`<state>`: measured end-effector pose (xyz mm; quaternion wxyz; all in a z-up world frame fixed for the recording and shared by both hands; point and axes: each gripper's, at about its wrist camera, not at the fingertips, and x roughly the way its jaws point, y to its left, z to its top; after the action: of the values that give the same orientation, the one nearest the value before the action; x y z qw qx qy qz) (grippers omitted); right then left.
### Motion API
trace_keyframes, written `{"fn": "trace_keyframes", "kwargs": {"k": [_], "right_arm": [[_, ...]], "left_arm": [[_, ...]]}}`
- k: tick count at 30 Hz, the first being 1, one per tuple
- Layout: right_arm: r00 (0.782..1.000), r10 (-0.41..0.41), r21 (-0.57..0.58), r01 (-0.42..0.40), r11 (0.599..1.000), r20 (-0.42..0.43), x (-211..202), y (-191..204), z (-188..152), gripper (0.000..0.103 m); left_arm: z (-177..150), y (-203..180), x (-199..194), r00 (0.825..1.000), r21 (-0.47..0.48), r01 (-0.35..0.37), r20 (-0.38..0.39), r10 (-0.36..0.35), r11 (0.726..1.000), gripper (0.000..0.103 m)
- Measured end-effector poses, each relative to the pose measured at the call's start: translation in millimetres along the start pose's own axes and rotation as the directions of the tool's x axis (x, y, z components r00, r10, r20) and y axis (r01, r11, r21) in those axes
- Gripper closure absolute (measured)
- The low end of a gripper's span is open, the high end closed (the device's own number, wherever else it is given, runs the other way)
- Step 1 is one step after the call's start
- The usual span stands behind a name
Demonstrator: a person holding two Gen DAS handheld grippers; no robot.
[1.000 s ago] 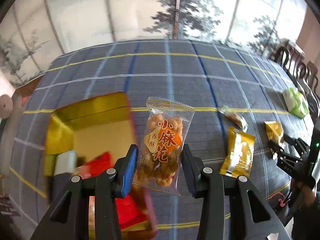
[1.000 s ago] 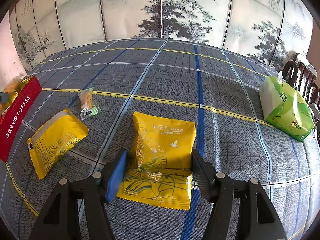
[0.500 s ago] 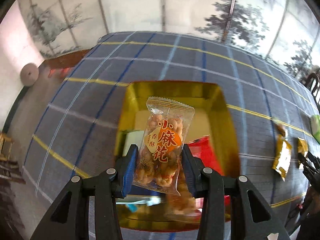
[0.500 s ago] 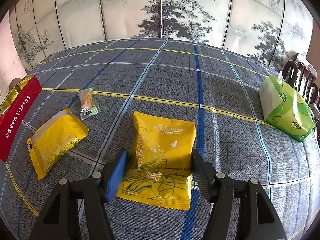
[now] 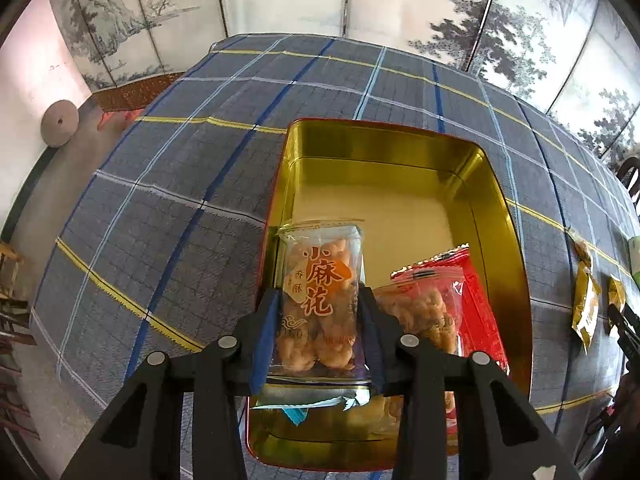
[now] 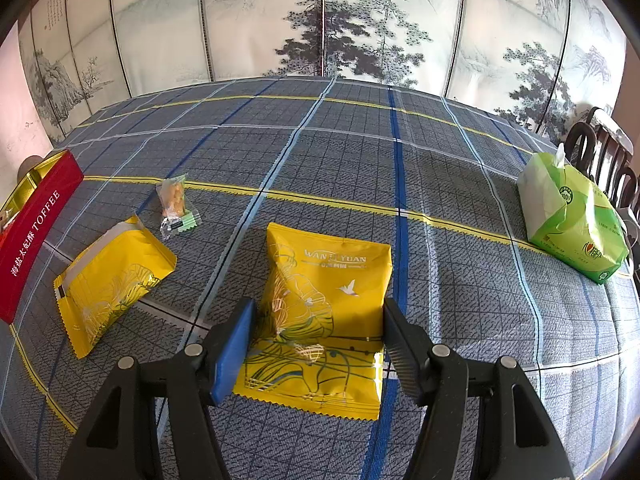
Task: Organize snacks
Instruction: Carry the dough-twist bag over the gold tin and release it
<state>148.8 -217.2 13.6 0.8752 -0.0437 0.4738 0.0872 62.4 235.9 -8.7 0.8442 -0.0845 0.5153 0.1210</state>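
Observation:
My left gripper [image 5: 318, 328] is shut on a clear packet of fried dough twists [image 5: 320, 280] with orange lettering, and its jaws are closing tighter on it. The packet hangs over the near left part of the open gold-lined tin [image 5: 500, 184]. Inside the tin lie a red packet [image 5: 476, 304], another clear twist packet [image 5: 420, 308] and a blue-edged wrapper. My right gripper [image 6: 316, 340] stands open, its fingers on either side of a yellow packet [image 6: 324, 292] that lies flat on the checked tablecloth.
A second yellow packet [image 6: 108, 280] and a small clear snack packet [image 6: 174, 204] lie left of the right gripper. The tin's red side [image 6: 32, 232] is at the far left. A green tissue pack [image 6: 572, 220] sits at the right edge, with dark chairs [image 6: 608, 160] behind.
My left gripper carried the twist packet leftward from above the cloth to over the tin and lowered it; the packet looks squeezed narrower. The right gripper and its yellow packet have not moved.

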Motion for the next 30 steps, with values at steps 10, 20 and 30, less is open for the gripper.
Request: {"fn": "trace_keyframes", "kwargs": {"k": [10,20,30], "right_arm": [[1.0,-0.009,0.006,0.009,1.0,0.001,-2,0,0,0.04],[1.0,-0.018,0.017,0.018,1.0,0.0,-4,2,-1,0.04],[0.999,-0.046,0.053,0.047,0.997,-0.016,-4,2,3,0.041]], "left_arm": [[-2,-4,1,1.0,0.035,-0.012,0.008,0.012,0.999,0.065],[-7,-6,-1,1.0,0.049,-0.022,0.01,0.022,0.999,0.052],[-11,-10,-17,0.997,0.066,-0.044,0.058,0.041,0.997,0.039]]}}
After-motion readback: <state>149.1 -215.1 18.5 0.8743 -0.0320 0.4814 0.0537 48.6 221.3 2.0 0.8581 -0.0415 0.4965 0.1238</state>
